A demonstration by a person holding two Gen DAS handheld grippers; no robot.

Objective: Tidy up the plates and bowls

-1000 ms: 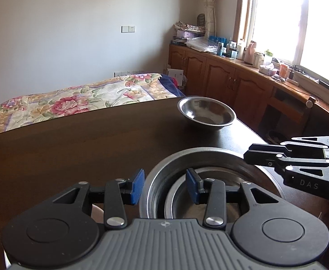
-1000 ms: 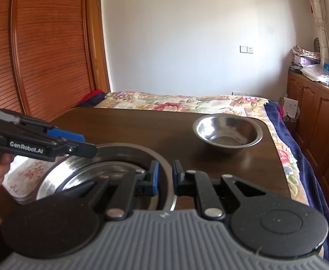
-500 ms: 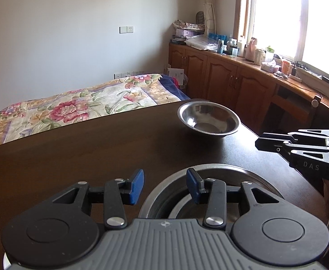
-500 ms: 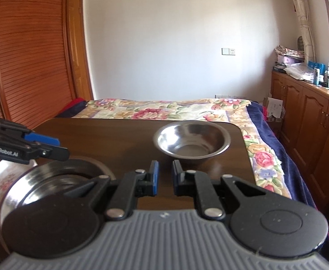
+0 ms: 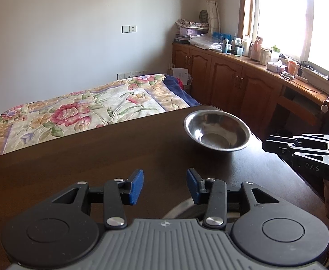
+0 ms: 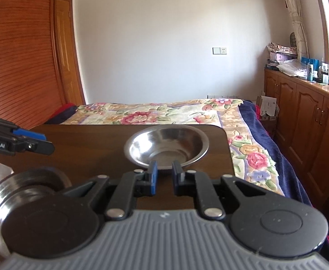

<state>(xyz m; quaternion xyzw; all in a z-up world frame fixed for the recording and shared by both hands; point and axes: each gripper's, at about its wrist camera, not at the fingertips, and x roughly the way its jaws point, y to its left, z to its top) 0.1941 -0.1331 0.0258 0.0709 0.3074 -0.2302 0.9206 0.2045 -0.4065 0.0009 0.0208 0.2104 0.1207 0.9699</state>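
My left tool (image 5: 165, 185) spread wide over the brown tabletop (image 5: 85, 157), my right tool (image 6: 164, 177) a little apart and empty, shiny bowl (image 6: 166, 145) just past it, stacked bowls (image 6: 13, 193) near me

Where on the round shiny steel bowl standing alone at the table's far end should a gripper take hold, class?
On the near rim of the round shiny steel bowl. It sits upright and open, its thin flared lip facing the right gripper, whose jaws are slightly apart, so one finger goes inside, one outside.
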